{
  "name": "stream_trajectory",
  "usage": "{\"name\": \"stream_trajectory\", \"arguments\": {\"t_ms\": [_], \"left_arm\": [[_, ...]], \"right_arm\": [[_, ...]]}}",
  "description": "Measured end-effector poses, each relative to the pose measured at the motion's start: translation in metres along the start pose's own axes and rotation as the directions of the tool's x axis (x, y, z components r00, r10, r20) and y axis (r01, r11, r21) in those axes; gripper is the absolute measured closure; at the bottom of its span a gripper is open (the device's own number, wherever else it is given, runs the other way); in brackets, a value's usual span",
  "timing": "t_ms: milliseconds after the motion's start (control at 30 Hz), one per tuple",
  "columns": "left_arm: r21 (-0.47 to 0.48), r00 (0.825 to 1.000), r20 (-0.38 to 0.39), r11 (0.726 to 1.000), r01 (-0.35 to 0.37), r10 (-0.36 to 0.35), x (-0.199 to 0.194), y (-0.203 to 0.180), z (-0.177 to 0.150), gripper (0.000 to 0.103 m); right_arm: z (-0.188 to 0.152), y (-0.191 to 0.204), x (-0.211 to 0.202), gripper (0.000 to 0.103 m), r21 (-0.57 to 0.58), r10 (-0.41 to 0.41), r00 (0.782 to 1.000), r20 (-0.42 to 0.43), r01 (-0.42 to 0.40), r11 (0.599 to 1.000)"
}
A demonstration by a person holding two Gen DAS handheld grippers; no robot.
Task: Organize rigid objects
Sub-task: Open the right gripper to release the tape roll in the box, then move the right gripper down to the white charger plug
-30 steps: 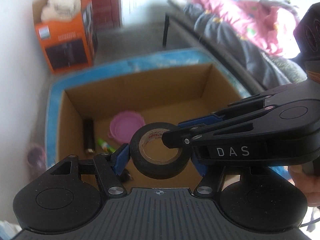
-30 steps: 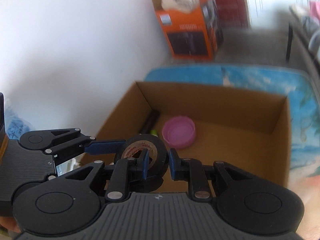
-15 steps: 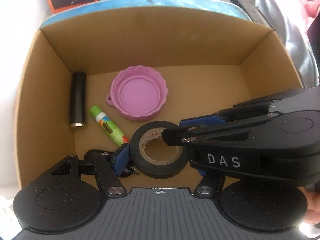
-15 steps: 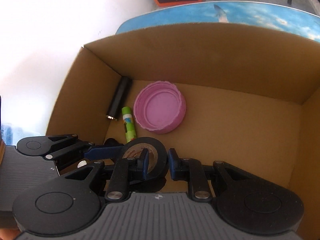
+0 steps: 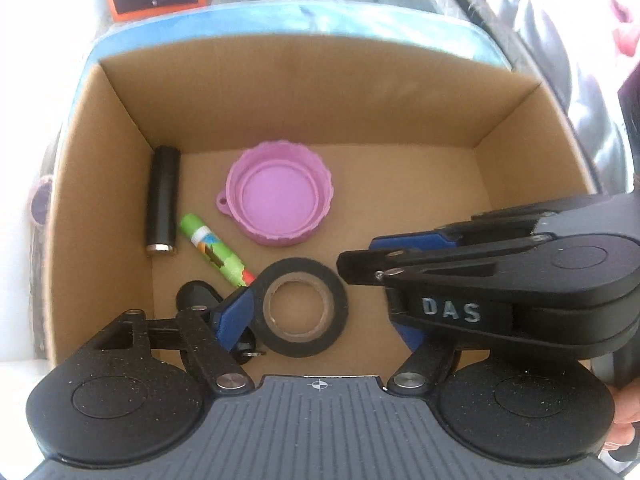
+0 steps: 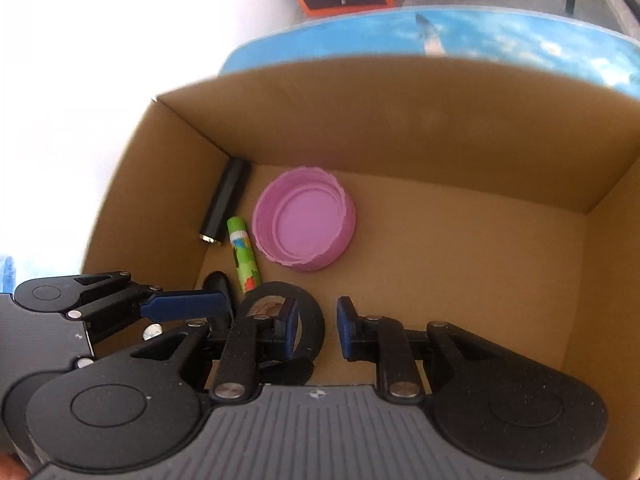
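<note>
Tape roll (image 5: 301, 313) sits on the box (image 5: 320, 100) floor just near-side of the pink lid (image 5: 280, 200); left tongs (image 5: 324, 312) just opening to release it, right tongs (image 6: 318, 330) nearly clenched, one finger through its core, steadying.

The brown cardboard box (image 6: 400, 120) holds a pink round plastic lid (image 6: 306, 220), a black cylinder (image 6: 226, 202), a green glue stick (image 6: 244, 258) and a black tape roll (image 6: 308, 312).
</note>
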State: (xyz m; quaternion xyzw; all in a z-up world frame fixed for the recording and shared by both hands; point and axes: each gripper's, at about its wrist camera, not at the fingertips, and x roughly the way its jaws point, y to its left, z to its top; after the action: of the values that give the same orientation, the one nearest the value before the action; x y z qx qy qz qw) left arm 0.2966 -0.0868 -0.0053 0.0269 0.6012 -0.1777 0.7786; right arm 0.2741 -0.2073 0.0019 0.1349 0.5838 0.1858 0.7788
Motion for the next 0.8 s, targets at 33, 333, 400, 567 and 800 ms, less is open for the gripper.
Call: {"name": "stream_trajectory", "arguments": {"t_ms": [33,333,400,567,800], "left_arm": [[0.0,1.0,0.018,1.0,0.002,-0.002,-0.008,0.0,-0.002,0.027],[0.087,0.954,0.29,0.995,0.054,-0.077,-0.112,-0.018,-0.042,0.011],[0.124,0.927,0.365,0.992,0.04,-0.083,-0.131,-0.026,-0.065,0.004],[0.222,0.904,0.406,0.974,0.042,-0.131,-0.151,-0.041,-0.117,0.002],[0.209,0.868,0.448,0.969,0.131,-0.214,-0.141,-0.037,-0.18,0.0]], "right_arm": [[-0.001,0.002,-0.007,0.08,-0.005,0.003,1.0,0.021,-0.003,1.0],[-0.052,0.027,-0.122,0.074,-0.093,0.092,0.947,0.309,-0.066,0.994],[-0.074,0.03,-0.152,0.048,-0.116,0.117,0.923,0.367,-0.08,0.99],[-0.133,0.036,-0.208,0.018,-0.166,0.113,0.858,0.502,-0.032,0.986],[-0.185,0.043,-0.22,0.0,-0.147,-0.042,0.841,0.539,0.143,0.979]]}}
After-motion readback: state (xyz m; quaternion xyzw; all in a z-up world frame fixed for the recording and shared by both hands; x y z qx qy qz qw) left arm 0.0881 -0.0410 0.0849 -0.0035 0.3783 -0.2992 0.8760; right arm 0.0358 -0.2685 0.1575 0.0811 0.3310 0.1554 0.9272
